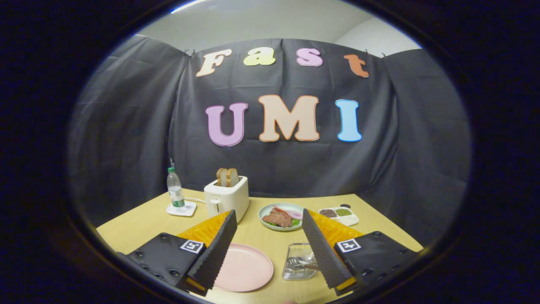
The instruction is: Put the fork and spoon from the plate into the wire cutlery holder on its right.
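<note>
My gripper (270, 236) is open, its two fingers spread wide above the near part of the table, with nothing between them. Below the gap lies a round pink plate (244, 268), bare on top, partly covered by the left finger. To the plate's right stands the wire cutlery holder (298, 261), close against the right finger. Metal cutlery (301, 262) lies inside the holder, with what looks like a fork's head showing; I cannot make out the single pieces.
Beyond the fingers stand a white toaster (226, 197) holding two bread slices, a water bottle (175, 189) on a white coaster, a green plate of meat and vegetables (282, 216), and a white divided dish of condiments (339, 214). The yellow table (143, 223) ends at the black cloth wall.
</note>
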Demonstrator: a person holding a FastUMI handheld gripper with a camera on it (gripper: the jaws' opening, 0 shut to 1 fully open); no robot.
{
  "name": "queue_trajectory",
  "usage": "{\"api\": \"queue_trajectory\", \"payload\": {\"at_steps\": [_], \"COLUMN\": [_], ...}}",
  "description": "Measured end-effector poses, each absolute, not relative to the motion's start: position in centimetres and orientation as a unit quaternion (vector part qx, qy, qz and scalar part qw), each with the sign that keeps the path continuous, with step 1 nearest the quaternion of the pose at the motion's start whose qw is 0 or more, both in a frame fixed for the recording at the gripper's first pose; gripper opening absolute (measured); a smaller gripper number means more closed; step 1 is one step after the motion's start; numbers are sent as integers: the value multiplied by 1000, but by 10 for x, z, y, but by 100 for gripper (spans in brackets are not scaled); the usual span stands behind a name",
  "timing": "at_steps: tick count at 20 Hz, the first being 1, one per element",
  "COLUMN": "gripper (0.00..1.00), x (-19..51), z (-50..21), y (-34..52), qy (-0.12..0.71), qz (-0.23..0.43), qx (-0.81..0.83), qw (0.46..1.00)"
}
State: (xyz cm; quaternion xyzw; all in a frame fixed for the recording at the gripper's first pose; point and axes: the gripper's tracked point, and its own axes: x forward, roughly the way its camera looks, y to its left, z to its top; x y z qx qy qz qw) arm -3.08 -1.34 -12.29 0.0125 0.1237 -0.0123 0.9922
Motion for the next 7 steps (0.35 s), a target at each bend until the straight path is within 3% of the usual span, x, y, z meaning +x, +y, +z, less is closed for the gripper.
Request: {"api": "queue_trajectory", "payload": {"at_steps": [7], "gripper": [98], "x": [-33], "z": [-121], "y": [-9], "qy": [122], "qz": [-1], "qx": [16], "qw": [992]}}
